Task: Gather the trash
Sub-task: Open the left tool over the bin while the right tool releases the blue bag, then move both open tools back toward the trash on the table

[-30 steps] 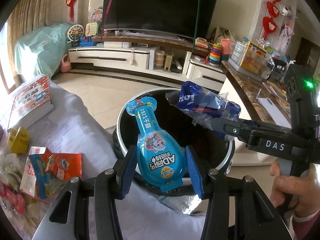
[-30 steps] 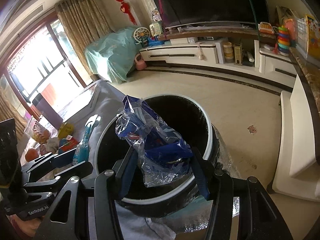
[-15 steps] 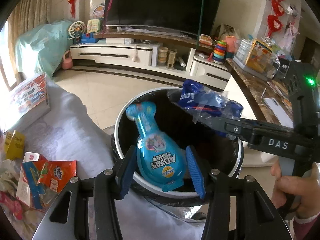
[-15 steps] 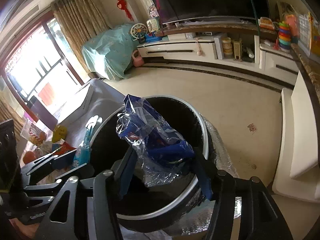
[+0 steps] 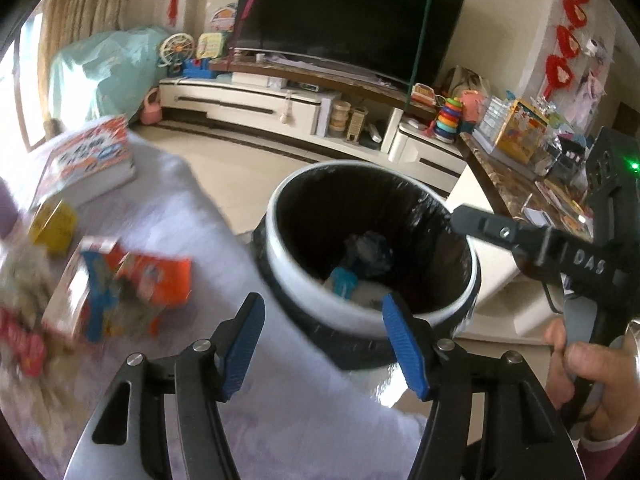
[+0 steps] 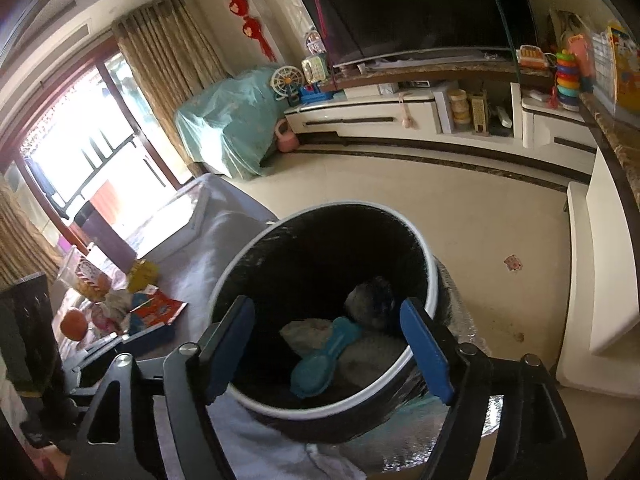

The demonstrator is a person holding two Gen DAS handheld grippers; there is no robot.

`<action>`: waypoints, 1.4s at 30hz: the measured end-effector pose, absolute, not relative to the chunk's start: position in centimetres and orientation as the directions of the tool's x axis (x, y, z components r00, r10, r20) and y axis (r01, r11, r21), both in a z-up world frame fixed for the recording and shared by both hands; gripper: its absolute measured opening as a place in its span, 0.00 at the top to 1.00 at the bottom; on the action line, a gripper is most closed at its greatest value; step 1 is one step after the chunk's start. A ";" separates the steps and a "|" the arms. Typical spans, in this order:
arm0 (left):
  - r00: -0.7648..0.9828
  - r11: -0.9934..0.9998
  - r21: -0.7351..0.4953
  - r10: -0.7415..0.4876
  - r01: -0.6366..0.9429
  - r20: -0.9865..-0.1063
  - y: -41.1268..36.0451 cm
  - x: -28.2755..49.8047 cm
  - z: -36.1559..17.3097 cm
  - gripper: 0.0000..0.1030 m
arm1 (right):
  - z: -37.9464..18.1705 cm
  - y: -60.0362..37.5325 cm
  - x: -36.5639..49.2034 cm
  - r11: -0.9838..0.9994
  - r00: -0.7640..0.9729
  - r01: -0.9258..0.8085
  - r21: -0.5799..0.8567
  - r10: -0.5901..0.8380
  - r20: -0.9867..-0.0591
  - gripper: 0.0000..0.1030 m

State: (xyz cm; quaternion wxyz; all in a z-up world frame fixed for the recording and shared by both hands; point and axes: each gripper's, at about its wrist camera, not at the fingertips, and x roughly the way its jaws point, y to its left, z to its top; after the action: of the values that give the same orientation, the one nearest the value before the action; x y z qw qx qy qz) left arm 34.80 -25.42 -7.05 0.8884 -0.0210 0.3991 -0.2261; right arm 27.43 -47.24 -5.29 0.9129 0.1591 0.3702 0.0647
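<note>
A round trash bin (image 5: 280, 264) (image 6: 420, 248) with a white rim and a black liner stands beside the cloth-covered table. A teal bottle-shaped package (image 5: 342, 282) (image 6: 324, 354) and a crumpled blue-and-clear wrapper (image 5: 370, 252) (image 6: 372, 300) lie at its bottom. My left gripper (image 5: 324, 340) hangs over the bin's near rim, its jaws opening with nothing between them. My right gripper (image 6: 326, 348) is above the bin mouth, its jaws opening wide and also empty. In the left wrist view one of the right gripper's fingers (image 5: 492, 230) reaches over the bin's far rim.
On the table (image 5: 168, 208) lie orange and red snack wrappers (image 5: 156, 276), a yellow box (image 5: 54, 224), a book (image 5: 88, 160) and other blurred litter. A person's hand (image 5: 588, 368) grips the right tool. A white step (image 6: 600, 272) and a TV cabinet (image 6: 400, 116) lie beyond the bin.
Both grippers have opened. The teal package left the left jaws and the blue wrapper left the right jaws; both now lie inside the bin. The left gripper has swung left.
</note>
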 end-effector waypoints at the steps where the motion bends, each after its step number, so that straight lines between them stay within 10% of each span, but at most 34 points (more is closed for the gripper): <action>1: 0.583 0.901 -0.220 -0.413 0.375 -0.699 -24.9 34.3 -7.1 0.41 | -5.3 -47.0 27.2 0.940 0.719 -0.005 0.340 0.240 -0.652 0.21; 42: 0.659 0.945 -0.327 -0.250 0.006 -0.710 -8.3 24.3 -7.5 0.37 | -7.7 -31.7 23.8 0.914 0.648 -0.244 0.324 0.402 -0.647 0.17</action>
State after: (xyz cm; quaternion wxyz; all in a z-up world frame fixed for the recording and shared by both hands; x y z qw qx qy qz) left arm 24.34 -8.26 -7.50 0.8983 -0.1499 0.4068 -0.0712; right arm 23.84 -31.73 -7.74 0.9016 0.1044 0.3795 0.1792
